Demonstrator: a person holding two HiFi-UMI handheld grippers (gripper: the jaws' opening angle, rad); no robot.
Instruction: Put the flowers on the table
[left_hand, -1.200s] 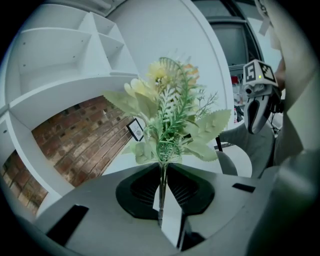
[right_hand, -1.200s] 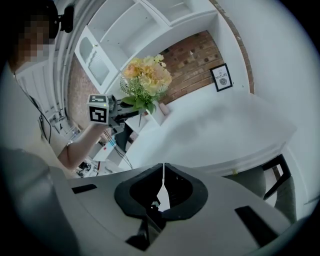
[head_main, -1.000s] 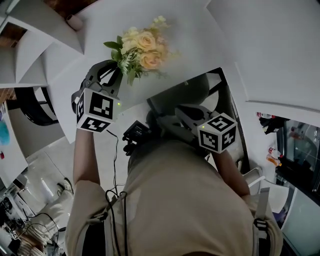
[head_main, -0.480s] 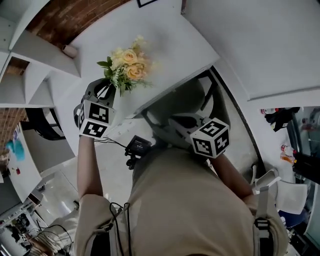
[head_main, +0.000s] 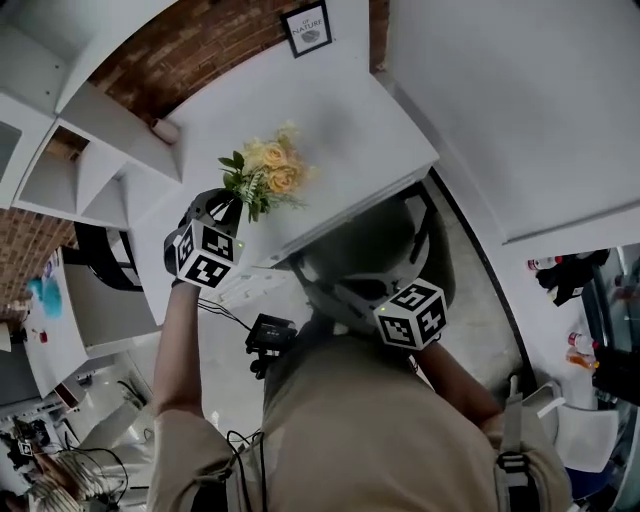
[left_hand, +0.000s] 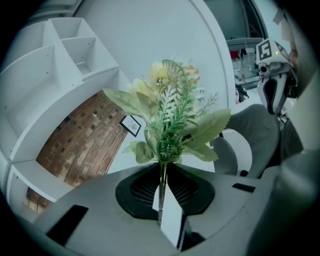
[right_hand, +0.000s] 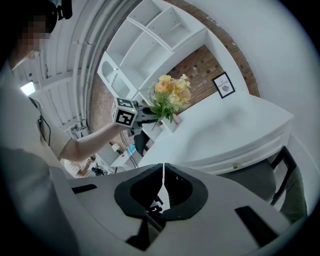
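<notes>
A bunch of yellow and peach flowers (head_main: 268, 176) with green leaves hangs over the near left part of the white table (head_main: 340, 120). My left gripper (head_main: 228, 204) is shut on its thin stems (left_hand: 161, 187), and the blooms (left_hand: 167, 100) rise upright past the jaws. From the right gripper view the bouquet (right_hand: 170, 97) and the left gripper (right_hand: 145, 114) show above the table's (right_hand: 225, 130) left end. My right gripper (head_main: 335, 285) is low, by the grey chair, its tips (right_hand: 162, 172) closed together with nothing between them.
A grey chair (head_main: 385, 235) is tucked under the table's near edge. A small framed picture (head_main: 309, 28) leans on the brick wall at the table's back. White shelves (head_main: 70, 130) stand to the left. A small black device (head_main: 268, 335) hangs near my body.
The left gripper has carried the flowers further over the table, toward the brick wall. The right gripper has shifted closer to the chair. The head camera has tilted, bringing the wall and picture into view.
</notes>
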